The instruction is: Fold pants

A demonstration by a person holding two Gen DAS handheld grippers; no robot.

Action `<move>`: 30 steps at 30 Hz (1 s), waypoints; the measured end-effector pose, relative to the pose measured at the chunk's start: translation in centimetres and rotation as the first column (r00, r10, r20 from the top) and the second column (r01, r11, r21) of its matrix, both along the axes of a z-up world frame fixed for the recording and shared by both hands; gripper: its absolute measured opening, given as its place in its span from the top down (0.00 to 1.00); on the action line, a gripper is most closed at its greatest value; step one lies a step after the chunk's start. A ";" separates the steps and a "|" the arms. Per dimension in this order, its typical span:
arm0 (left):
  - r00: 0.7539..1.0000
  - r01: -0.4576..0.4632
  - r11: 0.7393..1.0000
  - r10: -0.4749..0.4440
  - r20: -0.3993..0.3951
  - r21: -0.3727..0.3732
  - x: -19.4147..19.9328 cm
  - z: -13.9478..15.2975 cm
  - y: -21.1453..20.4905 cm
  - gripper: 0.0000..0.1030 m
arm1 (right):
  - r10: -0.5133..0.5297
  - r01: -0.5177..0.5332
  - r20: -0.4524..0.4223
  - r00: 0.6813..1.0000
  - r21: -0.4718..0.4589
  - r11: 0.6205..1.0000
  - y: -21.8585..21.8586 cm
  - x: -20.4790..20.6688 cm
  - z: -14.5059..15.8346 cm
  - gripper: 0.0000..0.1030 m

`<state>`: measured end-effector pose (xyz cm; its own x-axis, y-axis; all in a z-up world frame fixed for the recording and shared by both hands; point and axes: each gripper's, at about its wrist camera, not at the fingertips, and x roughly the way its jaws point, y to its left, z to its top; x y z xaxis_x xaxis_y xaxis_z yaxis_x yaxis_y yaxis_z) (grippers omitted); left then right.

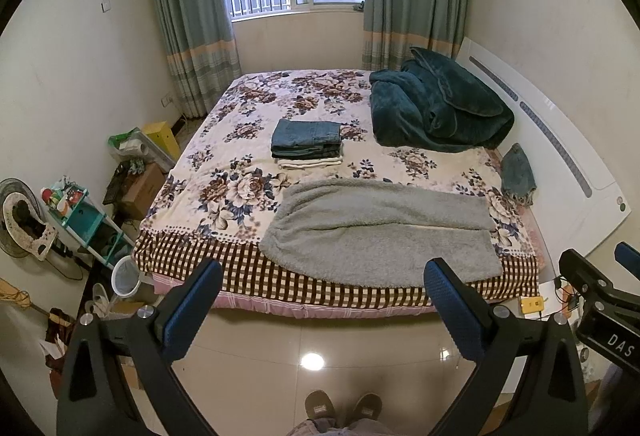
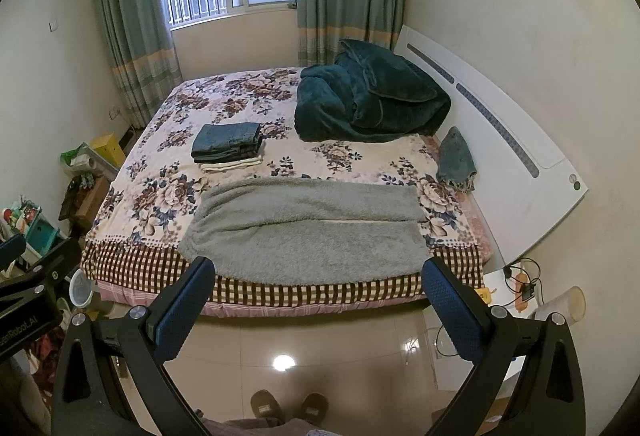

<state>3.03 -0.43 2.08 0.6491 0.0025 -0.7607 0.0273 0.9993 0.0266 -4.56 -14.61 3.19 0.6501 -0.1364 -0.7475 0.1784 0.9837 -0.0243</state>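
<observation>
Fluffy grey pants [image 1: 380, 228] lie flat across the near edge of the floral bed [image 1: 248, 108], waist at the left, both legs side by side pointing right; they also show in the right wrist view [image 2: 304, 228]. My left gripper [image 1: 324, 276] is open and empty, held back over the floor in front of the bed. My right gripper [image 2: 320, 274] is open and empty too, at the same distance from the pants. The right gripper's body shows at the right edge of the left view [image 1: 600, 300].
A stack of folded jeans and pale garments [image 1: 306, 142] sits mid-bed. A dark teal blanket [image 1: 436, 104] is heaped at the far right by the white headboard [image 1: 560, 140]. A small denim piece [image 1: 518, 174] lies beside it. Clutter and shelf [image 1: 88, 212] stand left; slippers [image 1: 344, 406] below.
</observation>
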 end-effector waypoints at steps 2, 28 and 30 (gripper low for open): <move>1.000 -0.002 1.000 0.002 0.002 0.000 0.0 0.2 -0.2 0.00 | 0.000 0.000 -0.001 1.000 0.000 1.000 0.0 -0.1 -0.1 0.00; 1.000 -0.017 1.000 0.017 0.006 -0.007 -1.1 0.0 0.1 0.00 | 0.024 -0.024 0.003 1.000 0.026 0.999 -2.1 -1.0 0.0 0.00; 1.000 -0.023 1.000 0.023 0.010 -0.006 -1.4 -0.2 -0.2 0.00 | 0.022 -0.022 -0.002 1.000 0.031 0.999 -2.6 -0.8 -0.4 0.00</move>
